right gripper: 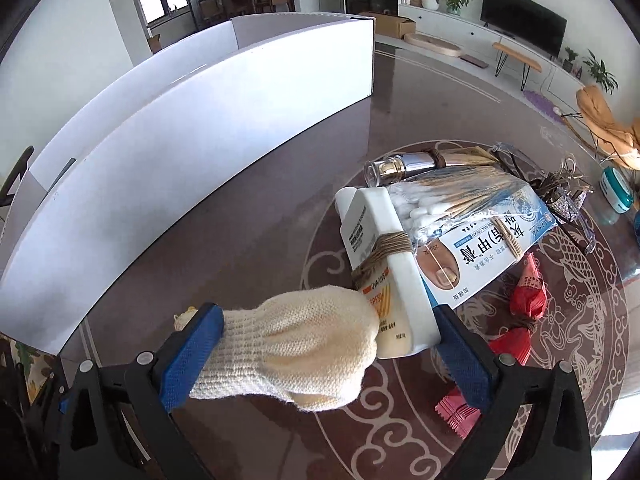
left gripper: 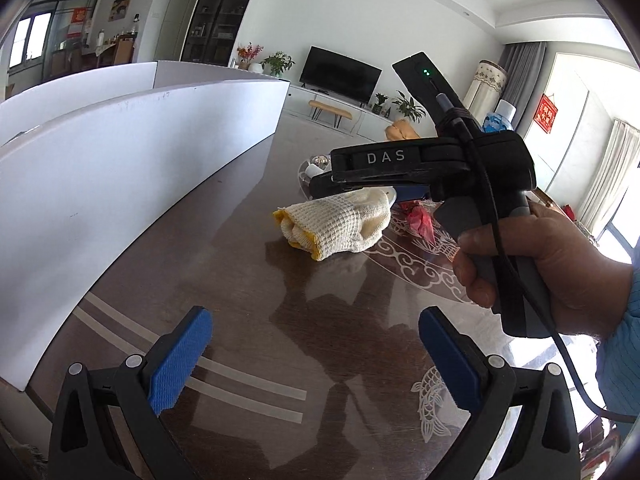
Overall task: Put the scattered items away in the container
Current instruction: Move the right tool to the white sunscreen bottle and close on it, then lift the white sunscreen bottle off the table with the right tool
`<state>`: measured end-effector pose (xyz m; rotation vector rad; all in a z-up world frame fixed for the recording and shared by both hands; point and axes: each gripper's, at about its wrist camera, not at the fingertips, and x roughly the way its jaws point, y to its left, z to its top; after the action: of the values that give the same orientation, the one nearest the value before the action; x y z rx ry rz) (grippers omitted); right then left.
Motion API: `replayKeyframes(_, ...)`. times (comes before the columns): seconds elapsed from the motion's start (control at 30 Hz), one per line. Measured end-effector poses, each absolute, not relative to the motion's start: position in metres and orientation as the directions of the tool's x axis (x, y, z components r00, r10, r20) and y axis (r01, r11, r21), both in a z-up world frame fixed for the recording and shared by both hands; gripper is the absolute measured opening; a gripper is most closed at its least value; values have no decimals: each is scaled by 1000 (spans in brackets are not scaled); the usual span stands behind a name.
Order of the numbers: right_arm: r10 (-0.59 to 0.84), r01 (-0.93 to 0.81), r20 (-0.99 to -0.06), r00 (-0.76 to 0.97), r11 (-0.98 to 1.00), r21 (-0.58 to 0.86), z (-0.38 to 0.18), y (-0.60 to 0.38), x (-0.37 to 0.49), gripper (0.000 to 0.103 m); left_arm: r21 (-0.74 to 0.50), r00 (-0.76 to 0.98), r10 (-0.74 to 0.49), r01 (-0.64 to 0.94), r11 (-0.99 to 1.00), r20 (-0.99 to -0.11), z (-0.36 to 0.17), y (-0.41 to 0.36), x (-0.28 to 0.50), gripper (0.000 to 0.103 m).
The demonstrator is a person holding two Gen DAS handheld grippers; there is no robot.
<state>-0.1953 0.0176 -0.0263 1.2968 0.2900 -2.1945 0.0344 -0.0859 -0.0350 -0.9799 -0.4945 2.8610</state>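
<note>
Knitted cotton, cream with a yellow cuff: one work glove, item of the task, lying on my dark glossy table a little way from the white container wall at left. Left wrist view: my left gripper hangs low over bare tabletop, blue pads wide apart and holding nothing, kept back, I judge, so the other tool has room; my right gripper, lettered DAS and carried by a hand, reaches in sideways with its tips over the glove, though whether the jaws press it I cannot tell from here. Right wrist view: the right gripper stands with its blue pads spread; the glove lies between them, against the left pad and apart from the right, so not yet clamped. Just beyond, touching the glove: a white sunscreen box bound in twine, then cotton swabs, an ointment carton, a glass bottle and red sachets, clustered on the table's medallion. Container stands open-topped at left, within easy carry.
</note>
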Motion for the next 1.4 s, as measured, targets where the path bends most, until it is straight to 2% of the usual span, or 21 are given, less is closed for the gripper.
replayKeyframes(0.17,-401,509,-841,-363,-841,182,-21,17,-221,102,-334,-789,175,41,-942,-589,-38,-88,34,103)
replayKeyframes(0.3,-313,540,-865,-392,-840,59,-19,4,-222,70,-330,-788,181,30,-943,-588,-38,-87,33,103)
replayKeyframes(0.37,-287,546,-871,-399,-837,26,-17,3,-222,60,-328,-788,183,26,-944,-588,-38,-86,32,103)
replayKeyframes(0.4,-272,547,-872,-407,-837,6,-16,4,-221,50,-327,-787,184,24,-945,-589,-38,-86,32,103)
replayKeyframes(0.43,-257,548,-872,-416,-836,-14,-15,5,-220,35,-328,-786,185,24,-944,-589,-38,-86,33,103)
replayKeyframes(0.5,-245,559,-874,-421,-828,-37,-14,7,-217,21,-332,-785,187,26,-943,-591,-38,-86,32,103)
replayKeyframes(0.73,-217,587,-865,-452,-802,-106,-13,19,-189,20,-357,-781,192,43,-933,-595,-39,-91,30,103)
replayKeyframes(1.4,-225,496,-841,-492,-866,-59,-12,112,-141,20,-354,-778,194,39,-934,-597,-41,-93,28,103)
